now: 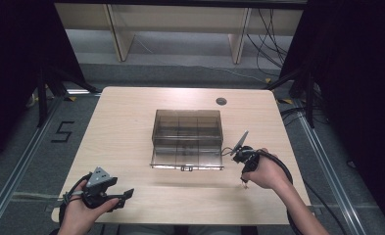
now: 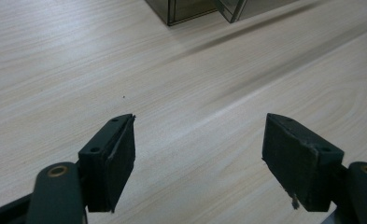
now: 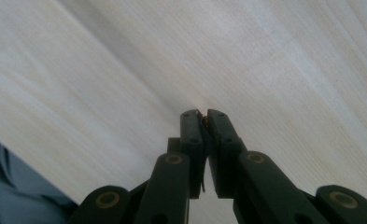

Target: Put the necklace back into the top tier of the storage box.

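The clear box (image 1: 187, 139) sits mid-tabletop (image 1: 121, 122). Left claw (image 1: 123, 196), at 7 o'clock, gapes wide. Right claw (image 3: 203, 117), at 4 o'clock, pinches maybe something tiny. Carry it slowly, squeezing gently.

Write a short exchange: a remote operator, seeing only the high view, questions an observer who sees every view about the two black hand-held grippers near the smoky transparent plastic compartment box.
Operator: Is the left gripper open or shut?
Observer: Open. The left gripper has its jaws wide apart, with nothing between them but the pale wooden table.
Operator: And the right gripper, under the hand?
Observer: Shut. The right gripper points down at the table with its jaw tips pressed together.
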{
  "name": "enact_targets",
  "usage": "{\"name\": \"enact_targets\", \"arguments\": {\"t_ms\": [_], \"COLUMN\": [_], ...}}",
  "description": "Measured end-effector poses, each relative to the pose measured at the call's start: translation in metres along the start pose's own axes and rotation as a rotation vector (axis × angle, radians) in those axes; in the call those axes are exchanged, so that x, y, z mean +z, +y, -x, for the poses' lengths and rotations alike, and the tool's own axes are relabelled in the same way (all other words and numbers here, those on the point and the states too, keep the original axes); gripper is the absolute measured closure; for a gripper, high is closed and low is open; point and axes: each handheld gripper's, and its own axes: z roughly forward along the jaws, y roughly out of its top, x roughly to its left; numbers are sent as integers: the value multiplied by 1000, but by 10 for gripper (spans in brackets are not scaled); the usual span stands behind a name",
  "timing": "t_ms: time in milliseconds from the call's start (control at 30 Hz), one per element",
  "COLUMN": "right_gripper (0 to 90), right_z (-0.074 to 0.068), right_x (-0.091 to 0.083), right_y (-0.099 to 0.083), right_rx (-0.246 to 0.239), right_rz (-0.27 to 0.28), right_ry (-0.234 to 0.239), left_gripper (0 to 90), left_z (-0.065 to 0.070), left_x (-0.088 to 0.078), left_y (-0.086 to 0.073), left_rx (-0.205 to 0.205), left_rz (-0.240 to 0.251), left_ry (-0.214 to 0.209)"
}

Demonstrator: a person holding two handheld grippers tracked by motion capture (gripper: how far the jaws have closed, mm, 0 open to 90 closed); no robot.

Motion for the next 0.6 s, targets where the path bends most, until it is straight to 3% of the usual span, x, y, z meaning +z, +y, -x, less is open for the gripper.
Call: {"name": "enact_targets", "arguments": {"t_ms": [333, 467, 600], "right_gripper": [859, 859, 859], "right_z": [1, 2, 1], "right_x": [-32, -43, -52], "right_y": [2, 1, 0], "right_rx": [16, -10, 15], "right_rz": [1, 12, 2], "right_ry": [-20, -20, -3], "left_gripper": [256, 255, 253], "left_z": [-1, -1, -2], "left_x": [0, -1, -2], "left_y": [0, 0, 1], "left_rx": [10, -9, -6], "left_rz": [-7, -1, 5], "left_ry": [7, 5, -2]}}
